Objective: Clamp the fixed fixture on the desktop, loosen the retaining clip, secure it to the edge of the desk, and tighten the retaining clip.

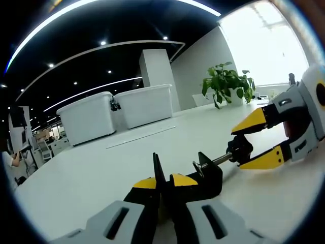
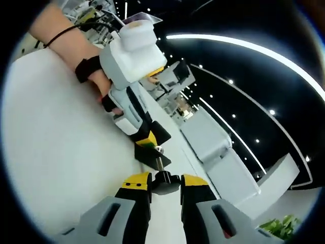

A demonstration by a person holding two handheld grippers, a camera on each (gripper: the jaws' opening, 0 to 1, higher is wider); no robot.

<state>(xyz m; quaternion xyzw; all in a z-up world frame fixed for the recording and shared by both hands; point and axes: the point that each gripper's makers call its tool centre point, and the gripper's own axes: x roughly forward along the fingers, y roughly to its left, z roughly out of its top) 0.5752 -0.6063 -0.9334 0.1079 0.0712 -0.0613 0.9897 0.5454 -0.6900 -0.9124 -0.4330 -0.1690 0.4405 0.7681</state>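
Gripping clamp [image 1: 203, 175] near desk edge [image 1: 30, 178]

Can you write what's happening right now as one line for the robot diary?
step: loosen clip | left gripper: shut on black clamp | right gripper: shut on screw knob | surface: white desk

No readable text, labels, brands, numbers or signs anywhere in either view.
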